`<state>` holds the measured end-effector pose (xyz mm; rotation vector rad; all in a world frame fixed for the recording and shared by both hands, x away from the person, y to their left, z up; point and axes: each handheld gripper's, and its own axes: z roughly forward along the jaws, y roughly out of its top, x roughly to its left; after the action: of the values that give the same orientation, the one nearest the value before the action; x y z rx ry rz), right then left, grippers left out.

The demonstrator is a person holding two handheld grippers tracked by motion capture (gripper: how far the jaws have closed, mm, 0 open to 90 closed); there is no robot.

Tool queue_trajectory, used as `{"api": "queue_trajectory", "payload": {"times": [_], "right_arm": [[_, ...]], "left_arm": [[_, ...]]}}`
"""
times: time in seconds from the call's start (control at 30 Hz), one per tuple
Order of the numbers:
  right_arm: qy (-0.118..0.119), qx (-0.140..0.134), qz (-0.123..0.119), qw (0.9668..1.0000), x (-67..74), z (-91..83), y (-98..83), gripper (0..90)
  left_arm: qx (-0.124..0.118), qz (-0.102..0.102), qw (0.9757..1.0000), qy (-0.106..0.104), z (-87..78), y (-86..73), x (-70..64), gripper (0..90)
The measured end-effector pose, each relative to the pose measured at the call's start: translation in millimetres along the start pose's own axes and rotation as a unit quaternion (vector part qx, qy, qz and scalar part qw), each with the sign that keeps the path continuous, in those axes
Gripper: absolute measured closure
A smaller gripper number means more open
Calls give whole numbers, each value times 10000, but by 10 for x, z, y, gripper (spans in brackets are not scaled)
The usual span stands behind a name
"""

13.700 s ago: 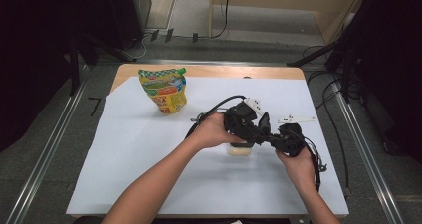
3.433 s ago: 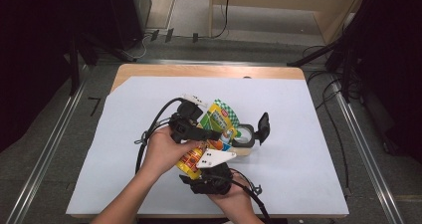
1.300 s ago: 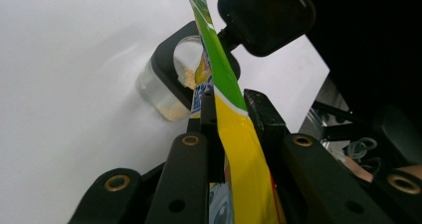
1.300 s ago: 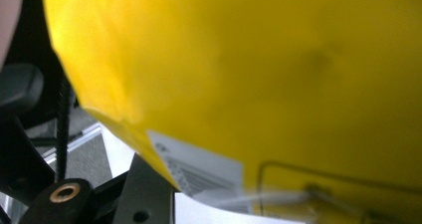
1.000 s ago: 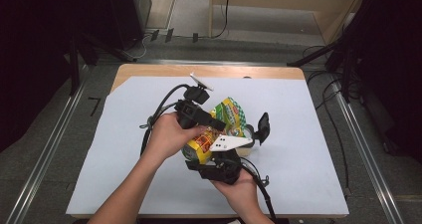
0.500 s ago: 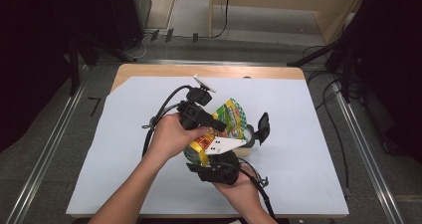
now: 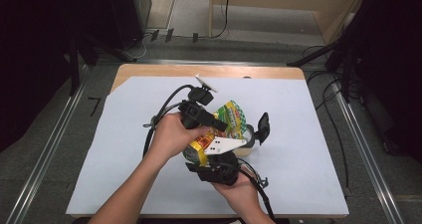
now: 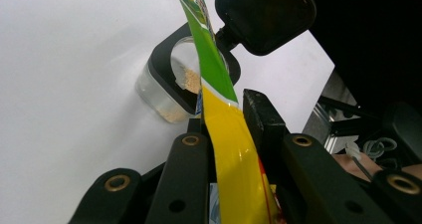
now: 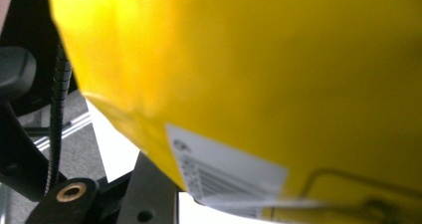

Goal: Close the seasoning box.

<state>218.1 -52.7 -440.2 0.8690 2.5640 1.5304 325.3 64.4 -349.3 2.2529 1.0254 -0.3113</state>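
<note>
While the high view shows the snack bag (image 7: 226, 127) held over the worktop (image 7: 318, 149), the left gripper view reveals crumbs in the clear container (image 8: 171, 92) beneath. The left gripper (image 8: 224, 134) pinches the bag's edge; the right gripper (image 7: 219, 167) supports it, grip unclear.

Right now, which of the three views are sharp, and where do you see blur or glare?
High view: evenly lit and sharp on the table, dark around it. Left gripper view: the bag shows glare on its yellow film; the jar beyond is fairly sharp, the near jaws soft. Right gripper view: the bag is so close that it is blurred; its barcode label is unreadable.
</note>
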Motion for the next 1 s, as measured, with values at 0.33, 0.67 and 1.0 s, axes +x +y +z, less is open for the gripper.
{"api": "queue_trajectory", "payload": {"times": [0.33, 0.67, 1.0], "right_arm": [[86, -69, 233, 9997, -52, 1, 69, 648], [97, -54, 285, 9995, -73, 55, 166, 639], [66, -165, 221, 9996, -57, 62, 155, 641]], "left_arm": [[224, -238, 9992, -244, 22, 131, 127, 800], [245, -281, 9992, -113, -45, 197, 153, 841], [227, -141, 9996, 49, -46, 194, 61, 837]]}}
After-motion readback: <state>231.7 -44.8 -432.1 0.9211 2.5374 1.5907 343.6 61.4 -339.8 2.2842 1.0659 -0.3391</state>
